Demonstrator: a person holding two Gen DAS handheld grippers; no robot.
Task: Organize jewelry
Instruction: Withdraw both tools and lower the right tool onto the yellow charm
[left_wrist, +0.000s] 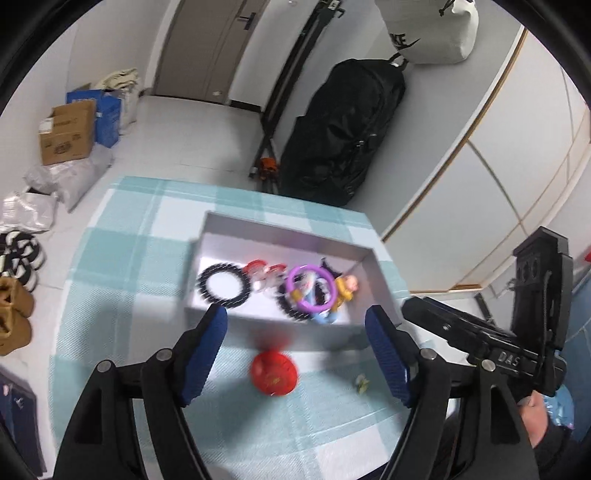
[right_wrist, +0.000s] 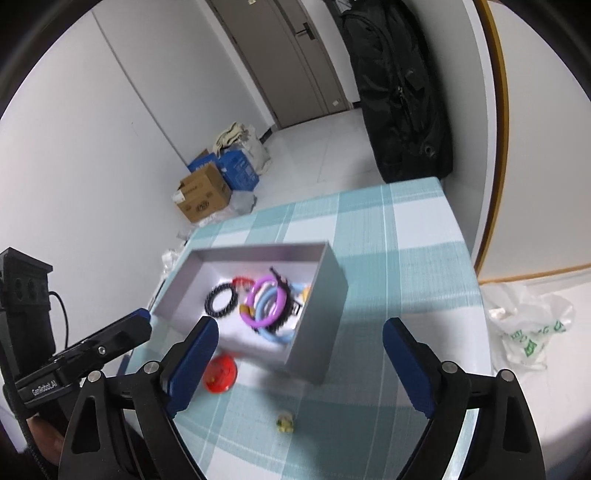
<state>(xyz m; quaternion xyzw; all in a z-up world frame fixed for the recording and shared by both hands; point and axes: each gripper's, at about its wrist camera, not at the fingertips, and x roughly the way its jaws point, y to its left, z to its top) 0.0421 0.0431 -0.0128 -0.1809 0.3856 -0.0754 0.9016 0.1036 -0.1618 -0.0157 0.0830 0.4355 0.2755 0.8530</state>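
Observation:
A grey open box (left_wrist: 280, 232) (right_wrist: 325, 295) sits on the checked tablecloth and holds a black coil ring (left_wrist: 222, 285) (right_wrist: 220, 301), a purple ring (left_wrist: 312, 288) (right_wrist: 266, 302), red pieces and other bracelets. A red round piece (left_wrist: 273, 373) (right_wrist: 221, 376) lies on the cloth in front of the box. A small yellow-green trinket (left_wrist: 362, 383) (right_wrist: 285, 423) lies near it. My left gripper (left_wrist: 295, 350) is open and empty above the red piece. My right gripper (right_wrist: 299, 365) is open and empty by the box's near corner.
The table (right_wrist: 424, 236) has a teal and white checked cloth. A black bag (left_wrist: 343, 129) leans on the wall beyond the table. Cardboard boxes (left_wrist: 68, 131) and shoes (left_wrist: 14, 306) lie on the floor at left. A plastic bag (right_wrist: 528, 328) lies right of the table.

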